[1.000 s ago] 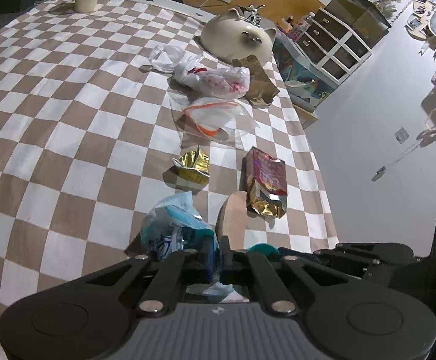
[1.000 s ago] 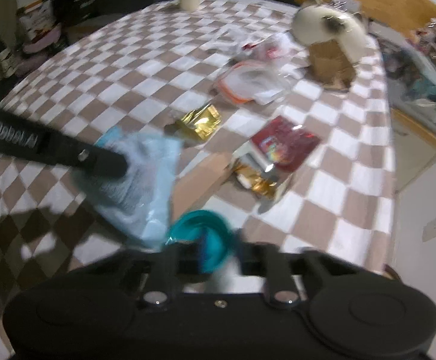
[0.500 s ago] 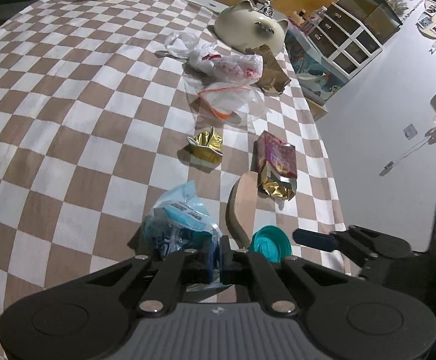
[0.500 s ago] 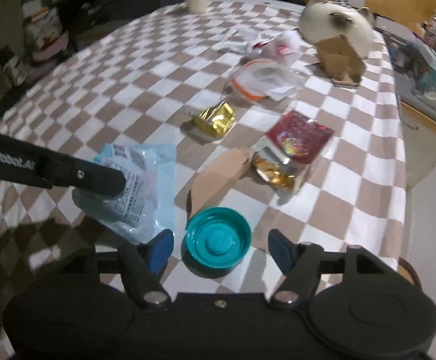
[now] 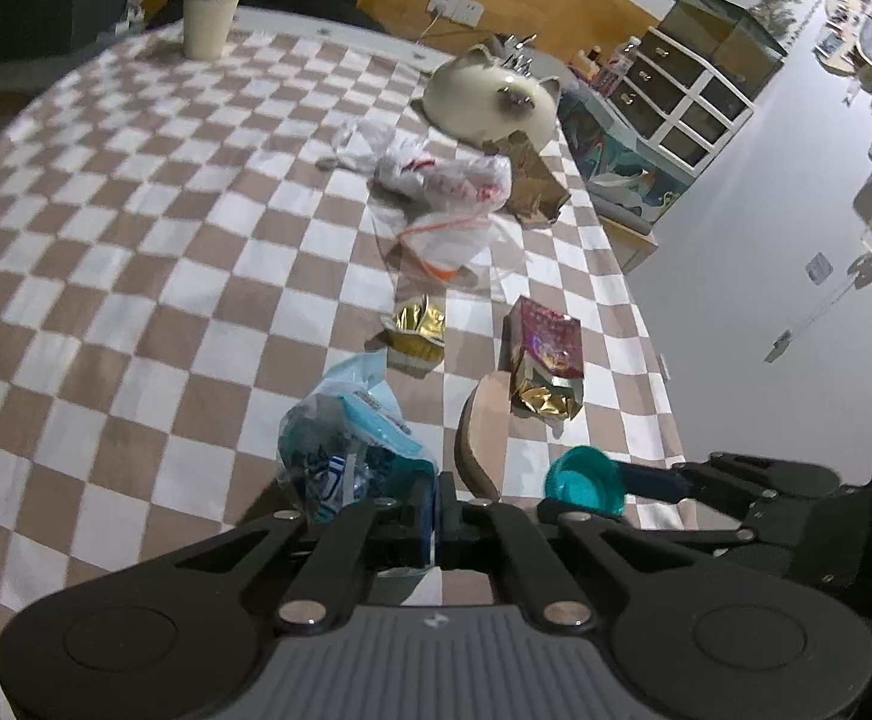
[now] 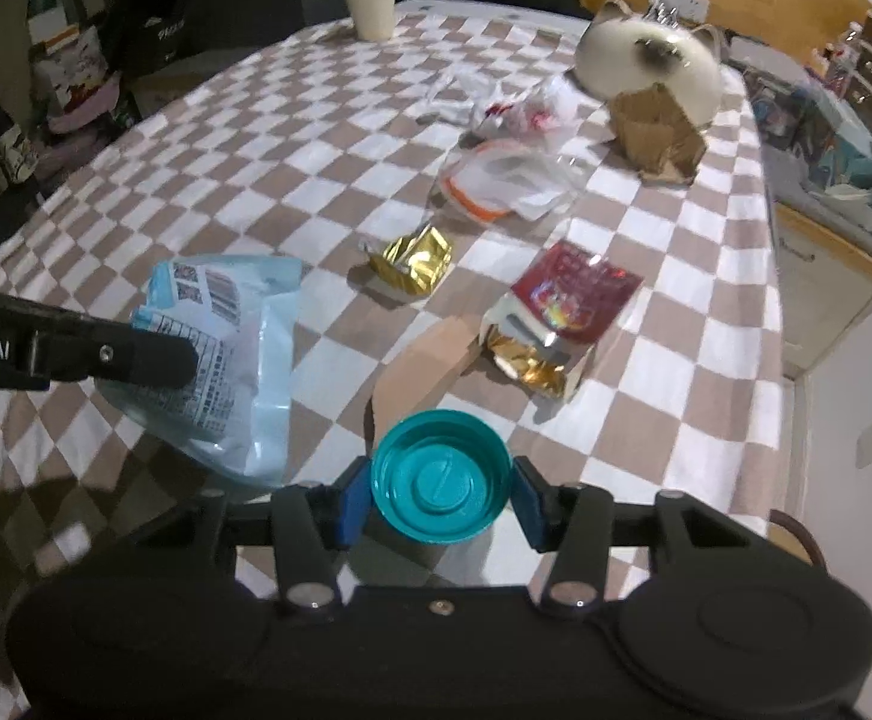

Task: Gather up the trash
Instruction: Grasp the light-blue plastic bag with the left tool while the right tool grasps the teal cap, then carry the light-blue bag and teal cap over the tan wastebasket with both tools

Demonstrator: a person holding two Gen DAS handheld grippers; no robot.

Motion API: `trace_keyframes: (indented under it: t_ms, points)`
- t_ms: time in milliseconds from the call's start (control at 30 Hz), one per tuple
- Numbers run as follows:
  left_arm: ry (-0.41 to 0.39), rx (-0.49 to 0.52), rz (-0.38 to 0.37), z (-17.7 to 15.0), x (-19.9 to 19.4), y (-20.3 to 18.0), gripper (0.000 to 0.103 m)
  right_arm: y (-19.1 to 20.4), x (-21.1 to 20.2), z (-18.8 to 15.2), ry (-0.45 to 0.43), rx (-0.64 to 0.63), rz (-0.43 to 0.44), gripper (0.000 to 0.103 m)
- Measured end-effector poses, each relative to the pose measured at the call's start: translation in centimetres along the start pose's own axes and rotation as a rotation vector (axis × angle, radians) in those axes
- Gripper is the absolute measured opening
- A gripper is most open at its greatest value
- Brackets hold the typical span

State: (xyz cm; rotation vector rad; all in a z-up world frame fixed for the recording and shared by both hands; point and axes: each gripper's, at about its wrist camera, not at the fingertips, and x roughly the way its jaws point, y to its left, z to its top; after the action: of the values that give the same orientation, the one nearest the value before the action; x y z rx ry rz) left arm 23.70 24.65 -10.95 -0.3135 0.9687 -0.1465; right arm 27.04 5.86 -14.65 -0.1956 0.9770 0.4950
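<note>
Your right gripper [image 6: 440, 495] has just been closing its jaws; the teal lid [image 6: 440, 474] sits between the blue pads [image 6: 351, 507], which look to be touching its rim on both sides, at 6 o'clock in the right wrist view. Your left gripper [image 5: 436, 507] is fully shut, pinching the pale blue plastic wrapper [image 6: 225, 354], which hangs at 9 o'clock of the lid. Just past the lid, at 12: a tan cardboard piece [image 6: 429, 360] on the checkered tablecloth [image 6: 255, 180]. Touching it at 1 o'clock, a red-and-gold foil pouch [image 6: 562, 318]. Gold foil wrapper [image 6: 411, 261] at 11, apart from the pouch. Farther out: a clear zip bag [image 6: 502, 183], a crumpled white bag [image 6: 514, 108], a torn brown paper bag [image 6: 655, 135], then a cat-shaped cream holder [image 6: 646, 60]. A cream cup [image 6: 369, 6] stands at the far edge.
</note>
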Motion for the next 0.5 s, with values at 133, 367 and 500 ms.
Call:
trace_keyframes:
  t_ms: [133, 367, 500]
  points:
    - [-0.035, 0.033, 0.011, -0.3, -1.6, -0.9, 0.0, -0.2, -1.9, 0.1, -0.029, 0.035, 0.004, 0.05]
    - [-0.103, 0.1, 0.045, -1.0, -4.3, -2.9, 0.0, -0.3, -5.4, -0.1, -0.085, 0.073, -0.004, 0.05]
    - [-0.133, 0.136, 0.063, -1.4, -5.6, -4.1, 0.0, -0.6, -7.0, -0.5, -0.104, 0.101, -0.011, 0.05]
